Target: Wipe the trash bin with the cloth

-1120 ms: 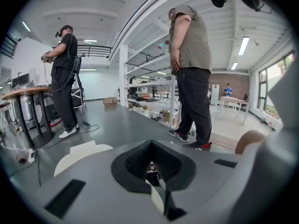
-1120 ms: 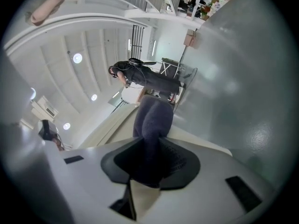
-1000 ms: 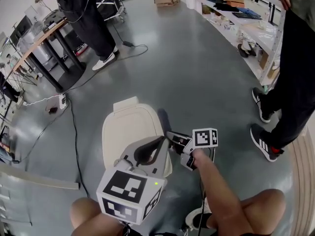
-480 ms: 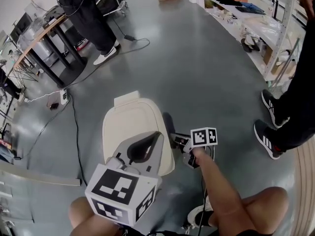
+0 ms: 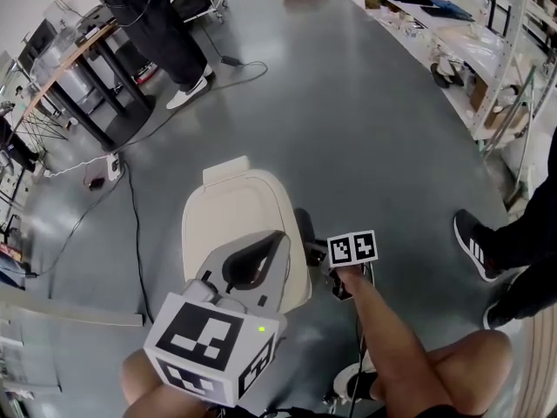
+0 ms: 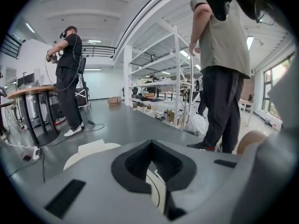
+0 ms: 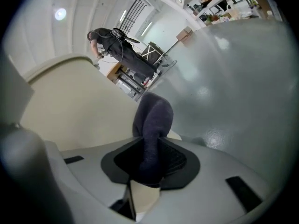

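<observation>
The cream trash bin [image 5: 228,220] stood on the grey floor [image 5: 348,103] directly below the person, with its lid down. The right forearm [image 5: 383,325] was bare and stretched forward from the lower right. It ended at the right gripper [image 5: 315,251], which was at the bin's right side. In the right gripper view, the right gripper [image 7: 152,146] was clamped on the dark cloth [image 7: 153,118]. The cloth stuck out past the tips, just beside the bin's pale wall [image 7: 70,101]; whether it touched the wall could not be told.

The left gripper [image 5: 277,238] hung over the near part of the lid and pointed forward, with its marker cube [image 5: 213,347] closest to the head. In the left gripper view, its 2 tips [image 6: 150,143] met with nothing between them, and the lid [image 6: 88,152] showed beyond. A person in black [image 5: 148,24] stood well apart by a table [image 5: 65,68].
</observation>
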The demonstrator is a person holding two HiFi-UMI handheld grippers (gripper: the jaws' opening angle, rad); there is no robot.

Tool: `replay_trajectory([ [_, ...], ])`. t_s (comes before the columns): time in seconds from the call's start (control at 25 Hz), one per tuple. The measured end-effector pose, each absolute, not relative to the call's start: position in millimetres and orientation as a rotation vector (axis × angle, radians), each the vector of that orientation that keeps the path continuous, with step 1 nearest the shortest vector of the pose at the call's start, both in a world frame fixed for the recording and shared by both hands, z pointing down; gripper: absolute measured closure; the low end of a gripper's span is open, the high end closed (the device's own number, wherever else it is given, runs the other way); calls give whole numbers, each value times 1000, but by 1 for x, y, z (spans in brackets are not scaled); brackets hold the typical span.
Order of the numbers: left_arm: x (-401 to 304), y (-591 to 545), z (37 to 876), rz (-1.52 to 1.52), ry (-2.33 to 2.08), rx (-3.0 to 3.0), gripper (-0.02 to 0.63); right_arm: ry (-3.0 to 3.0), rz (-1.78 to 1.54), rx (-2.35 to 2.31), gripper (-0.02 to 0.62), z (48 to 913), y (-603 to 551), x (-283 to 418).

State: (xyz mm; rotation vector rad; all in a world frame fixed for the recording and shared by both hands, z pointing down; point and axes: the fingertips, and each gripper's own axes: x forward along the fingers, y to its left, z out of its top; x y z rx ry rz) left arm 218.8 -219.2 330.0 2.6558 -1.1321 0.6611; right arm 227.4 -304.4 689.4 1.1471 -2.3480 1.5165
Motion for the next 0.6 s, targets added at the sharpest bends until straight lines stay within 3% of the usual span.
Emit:
replay_trajectory([
  [0.6,206,-226,332,660,-1176,2629,609,-2119,1298,1251,494,743,-304,228],
])
